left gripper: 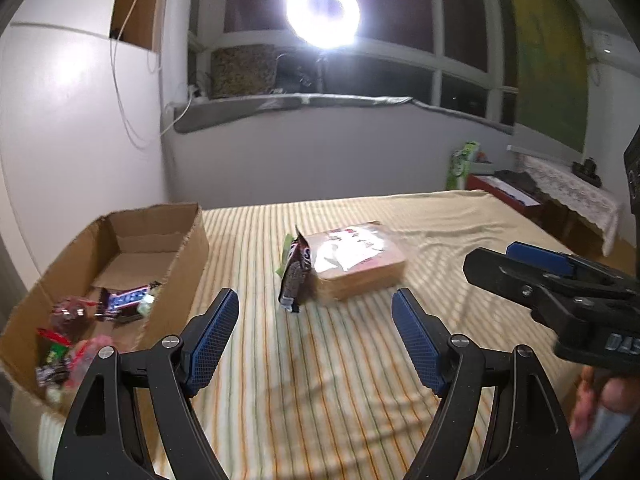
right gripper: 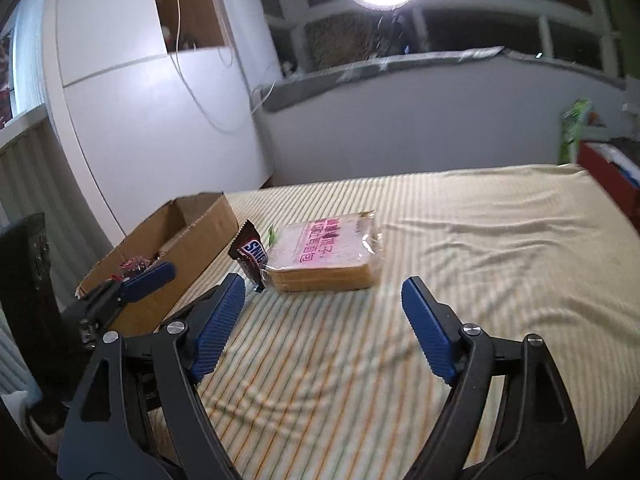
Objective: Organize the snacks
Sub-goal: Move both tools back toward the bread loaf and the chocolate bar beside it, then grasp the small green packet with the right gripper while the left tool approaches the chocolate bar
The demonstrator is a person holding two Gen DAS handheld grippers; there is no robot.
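Note:
A clear bag of sliced bread (left gripper: 356, 264) (right gripper: 326, 254) lies flat in the middle of the striped bed. A dark Snickers bar (left gripper: 295, 278) (right gripper: 250, 254) leans upright against the bread's left side, with a green wrapper (left gripper: 286, 252) behind it. An open cardboard box (left gripper: 188, 236) (right gripper: 208, 232) at the left holds another Snickers bar (left gripper: 126, 302) and several small wrapped snacks. My left gripper (left gripper: 316, 318) is open and empty, short of the leaning bar. My right gripper (right gripper: 324, 302) is open and empty, just short of the bread.
The striped sheet (right gripper: 480, 240) spreads wide to the right of the bread. A white wardrobe (right gripper: 152, 120) stands behind the box. A ring light (left gripper: 322, 12) glares above the windowsill. A red low table (left gripper: 504, 192) stands beyond the bed's far right corner.

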